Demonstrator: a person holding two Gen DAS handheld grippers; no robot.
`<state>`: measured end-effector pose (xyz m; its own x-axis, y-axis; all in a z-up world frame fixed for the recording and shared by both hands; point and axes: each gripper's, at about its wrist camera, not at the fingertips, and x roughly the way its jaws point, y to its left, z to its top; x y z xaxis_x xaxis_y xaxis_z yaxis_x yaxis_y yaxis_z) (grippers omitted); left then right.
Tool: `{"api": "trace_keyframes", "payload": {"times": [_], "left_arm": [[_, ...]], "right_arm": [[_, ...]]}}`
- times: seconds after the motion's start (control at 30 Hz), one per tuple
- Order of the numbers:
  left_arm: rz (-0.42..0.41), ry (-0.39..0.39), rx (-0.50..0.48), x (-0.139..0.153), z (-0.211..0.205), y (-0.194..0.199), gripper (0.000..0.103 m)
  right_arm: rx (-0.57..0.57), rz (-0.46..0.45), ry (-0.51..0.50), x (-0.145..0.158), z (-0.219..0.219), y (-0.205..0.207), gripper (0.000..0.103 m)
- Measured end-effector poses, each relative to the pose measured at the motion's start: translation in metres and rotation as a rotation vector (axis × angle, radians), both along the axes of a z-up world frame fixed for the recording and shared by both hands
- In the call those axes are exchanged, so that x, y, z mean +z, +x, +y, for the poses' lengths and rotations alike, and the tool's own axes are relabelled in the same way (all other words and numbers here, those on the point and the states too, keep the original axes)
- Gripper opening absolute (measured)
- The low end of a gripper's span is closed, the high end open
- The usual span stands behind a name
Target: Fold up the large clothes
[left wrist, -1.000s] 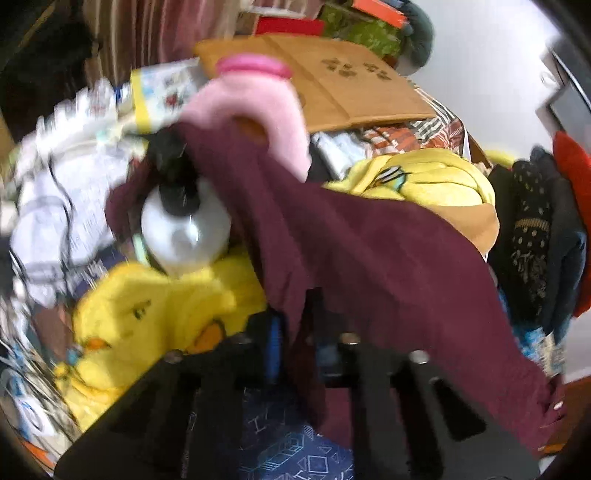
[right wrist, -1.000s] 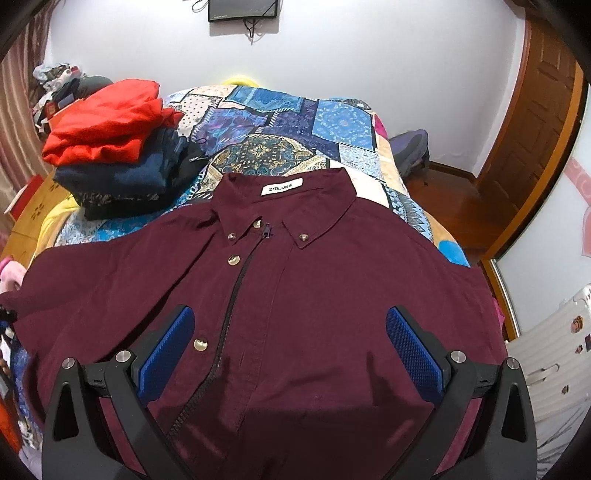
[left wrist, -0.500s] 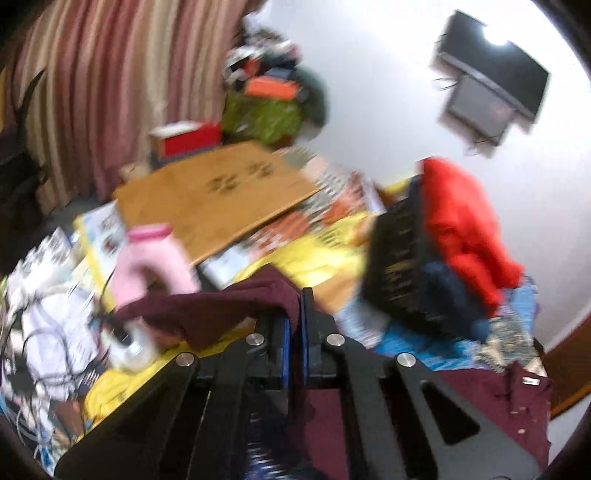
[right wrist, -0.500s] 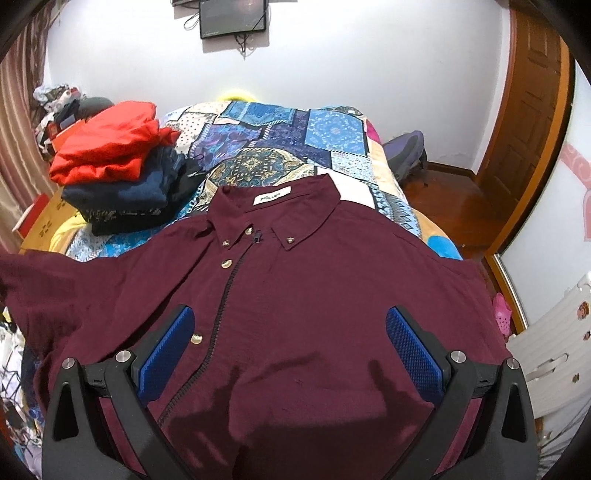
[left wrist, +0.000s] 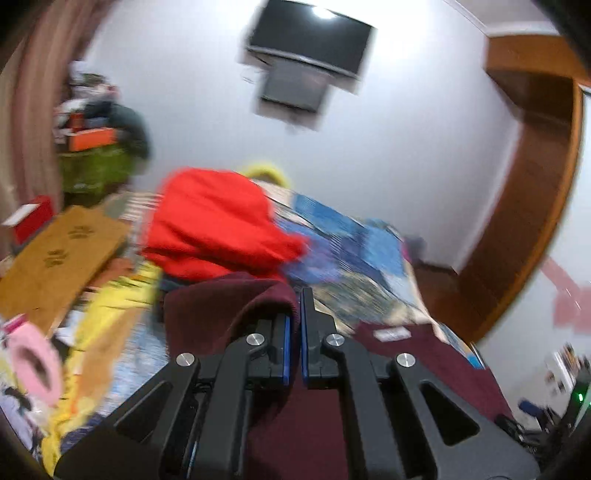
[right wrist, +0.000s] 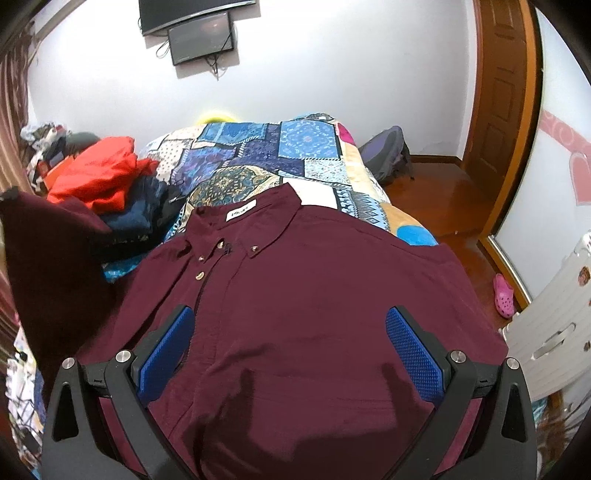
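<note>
Slippage risk: left gripper (left wrist: 295,325), fingers clamped on the sleeve (left wrist: 236,306) of the maroon button-front cotton shirt (right wrist: 295,314) spread on the patchwork bedspread (right wrist: 280,155), may lose thin cloth, while right gripper (right wrist: 288,350), fingers spread empty, hovers at 6 o'clock.

I log: shirt (right wrist: 314,295) flat on the bed (right wrist: 280,155), collar toward the far wall; clothes pile (right wrist: 110,192) to its left; backpack (right wrist: 388,155) on the floor right of the bed; screen (right wrist: 201,35) on the wall behind.
</note>
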<state>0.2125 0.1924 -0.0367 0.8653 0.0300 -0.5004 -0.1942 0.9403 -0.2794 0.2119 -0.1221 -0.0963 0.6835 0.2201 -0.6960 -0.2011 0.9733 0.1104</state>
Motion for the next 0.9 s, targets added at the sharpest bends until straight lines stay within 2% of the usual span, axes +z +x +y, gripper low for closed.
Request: {"api": "trace_keyframes", "payload": {"times": [0.1,0.27,0.5,0.57,0.7,0.73,0.87,0.9], "left_arm": [[0.067,-0.017,-0.125,-0.017,-0.040,0.022,0.003],[0.219,0.015,-0.288,-0.059,-0.108,0.044,0.003],[0.389,0.051,-0.407,-0.114,-0.175,0.050,0.005],[0.431,0.086,-0.430,-0.127,-0.186,0.048,0.010],[0.486,0.074,-0.462,-0.143,-0.193,0.044,0.040],[0.490,0.066,-0.465,-0.145,-0.193,0.042,0.044],[0.473,0.091,-0.471,-0.134,-0.190,0.026,0.049],[0.463,0.101,-0.472,-0.130,-0.189,0.025,0.054]], "right_arm": [[-0.017,-0.016,0.004,0.000,-0.006,-0.002,0.103],[0.002,-0.022,-0.006,-0.001,-0.008,-0.006,0.103],[0.034,-0.015,-0.035,-0.007,-0.007,-0.008,0.103],[0.040,-0.011,-0.041,-0.008,-0.007,-0.009,0.103],[0.048,-0.010,-0.052,-0.009,-0.004,-0.011,0.103],[0.050,-0.013,-0.055,-0.008,-0.004,-0.011,0.103],[0.056,-0.017,-0.068,-0.006,-0.001,-0.013,0.103],[0.058,-0.019,-0.068,-0.005,-0.001,-0.014,0.103]]}}
